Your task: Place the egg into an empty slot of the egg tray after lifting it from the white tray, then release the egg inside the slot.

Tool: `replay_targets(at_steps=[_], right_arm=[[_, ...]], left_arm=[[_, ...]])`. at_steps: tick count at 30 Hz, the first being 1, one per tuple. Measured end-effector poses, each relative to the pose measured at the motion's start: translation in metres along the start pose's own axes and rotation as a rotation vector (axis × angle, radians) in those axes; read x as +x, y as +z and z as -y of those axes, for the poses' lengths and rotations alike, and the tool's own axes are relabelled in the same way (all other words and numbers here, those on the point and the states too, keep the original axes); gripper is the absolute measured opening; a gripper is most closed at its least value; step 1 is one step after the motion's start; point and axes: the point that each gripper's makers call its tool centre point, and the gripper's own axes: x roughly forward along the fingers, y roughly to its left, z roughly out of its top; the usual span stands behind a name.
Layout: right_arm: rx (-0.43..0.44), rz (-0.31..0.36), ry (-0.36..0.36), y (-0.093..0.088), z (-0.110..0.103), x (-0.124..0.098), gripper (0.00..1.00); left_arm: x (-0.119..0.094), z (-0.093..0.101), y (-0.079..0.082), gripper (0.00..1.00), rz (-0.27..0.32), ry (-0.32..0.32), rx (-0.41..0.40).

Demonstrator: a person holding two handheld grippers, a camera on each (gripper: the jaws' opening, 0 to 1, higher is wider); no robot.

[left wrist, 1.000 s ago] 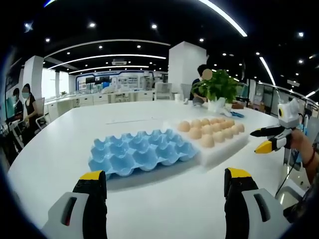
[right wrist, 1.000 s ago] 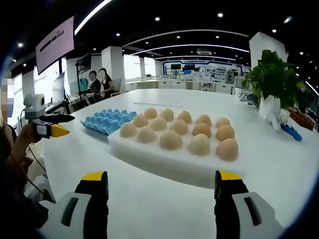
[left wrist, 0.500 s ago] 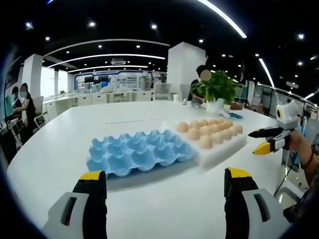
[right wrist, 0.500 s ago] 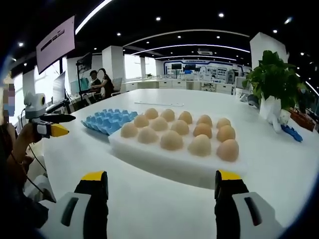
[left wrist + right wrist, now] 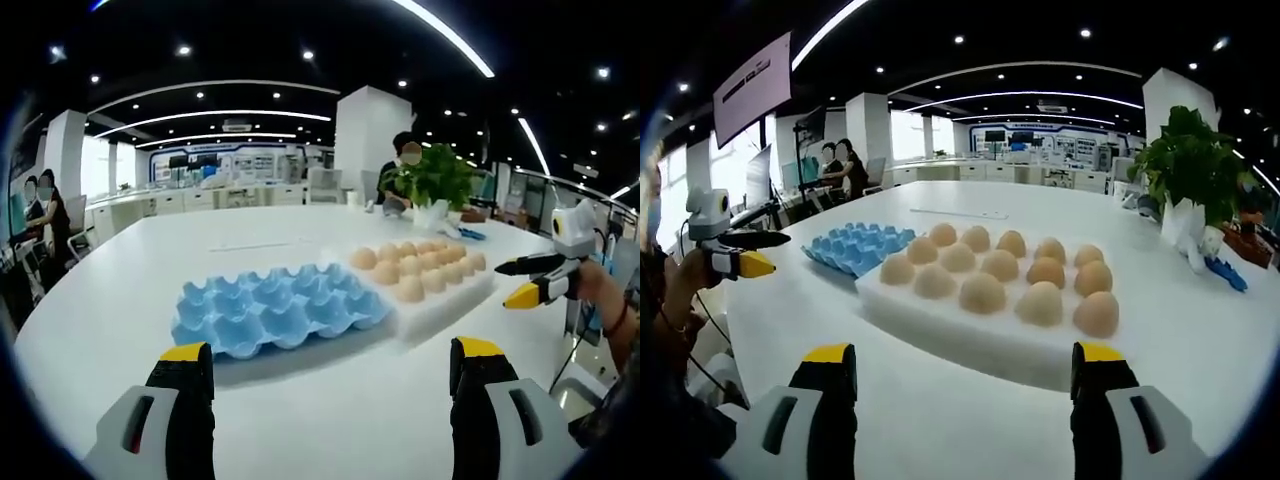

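smooth round eggs point(image 5: 982, 291) sit in a white foam tray point(image 5: 970, 335) beside a bumpy blue egg tray point(image 5: 277, 313); both grippers' fingers apart

Nothing on the table point(image 5: 120, 300) has moved; both views shifted slightly.

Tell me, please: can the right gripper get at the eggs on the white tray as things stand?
Probably yes. The right gripper is open and faces the white tray; bare table lies between, and the front eggs stand uncovered.
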Motion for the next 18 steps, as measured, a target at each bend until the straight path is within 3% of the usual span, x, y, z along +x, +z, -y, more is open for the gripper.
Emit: replay_targets(at_steps=[6,18], right_arm=[[-0.007,0.011,0.013,0.010,0.000,0.006,0.92],[-0.028,-0.003,0.012,0.013,0.003,0.016,0.92]], left_arm=[[0.001,0.000,0.000,1.00,0.000,-0.003,0.001],[0.003,0.000,0.000,1.00,-0.007,-0.006,0.007]])
